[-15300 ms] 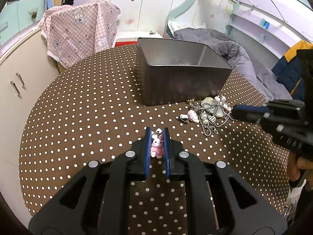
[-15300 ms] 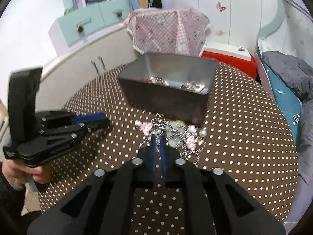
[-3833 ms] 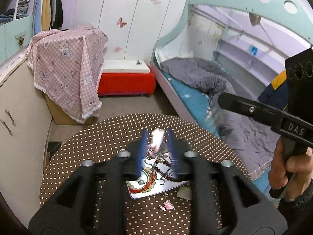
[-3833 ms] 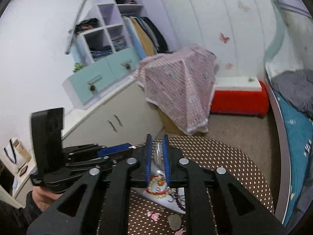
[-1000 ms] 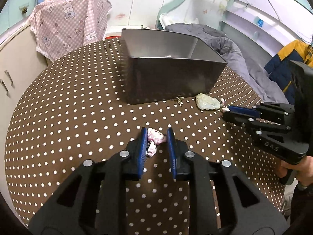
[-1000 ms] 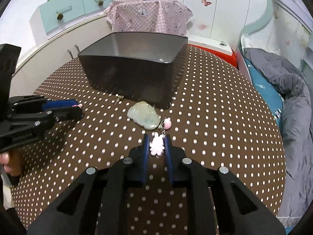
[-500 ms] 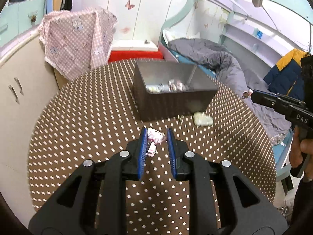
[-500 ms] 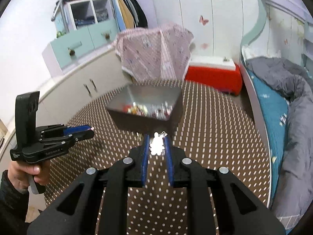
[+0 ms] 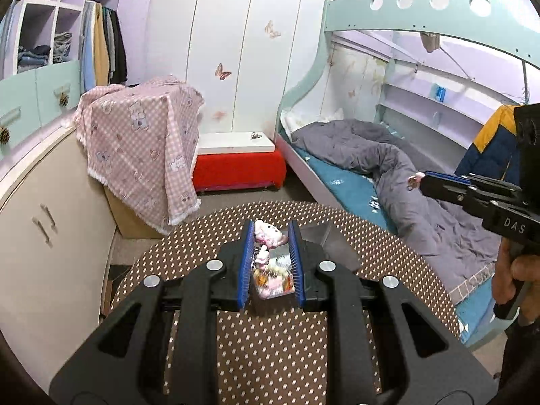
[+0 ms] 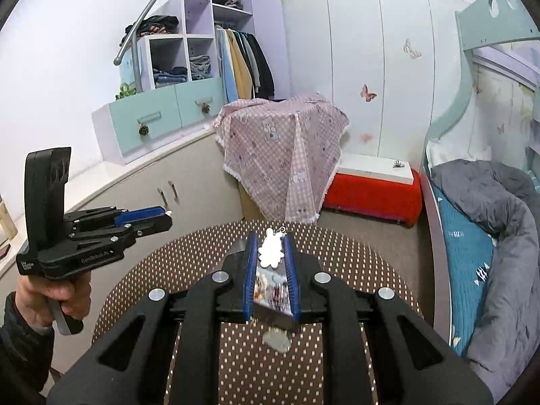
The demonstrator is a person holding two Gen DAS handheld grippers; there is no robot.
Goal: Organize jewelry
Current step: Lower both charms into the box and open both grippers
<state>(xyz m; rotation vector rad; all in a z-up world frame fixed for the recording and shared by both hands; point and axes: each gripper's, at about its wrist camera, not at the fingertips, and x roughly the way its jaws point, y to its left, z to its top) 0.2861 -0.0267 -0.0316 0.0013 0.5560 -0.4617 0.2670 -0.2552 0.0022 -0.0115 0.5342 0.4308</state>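
Left wrist view: left hand-held gripper [image 9: 270,236] pinches a pink charm [image 9: 266,234]; right hand-held gripper [image 10: 270,249] clamps a white charm [image 10: 270,253]. Releasing this high above the box [image 9: 332,241] below risks bouncing out.

Brown white-dotted round tablecloth [image 9: 276,334]; pink-and-white cat charm [image 9: 266,234]; white rabbit charm [image 10: 271,253]; pink gingham bear-print cloth [image 10: 283,148].

Matt polka-dot cloth on the table [image 9: 202,256], shiny metal box [image 10: 270,310] — glossy white charm [image 10: 270,253], ridged blue pads [image 9: 248,263].
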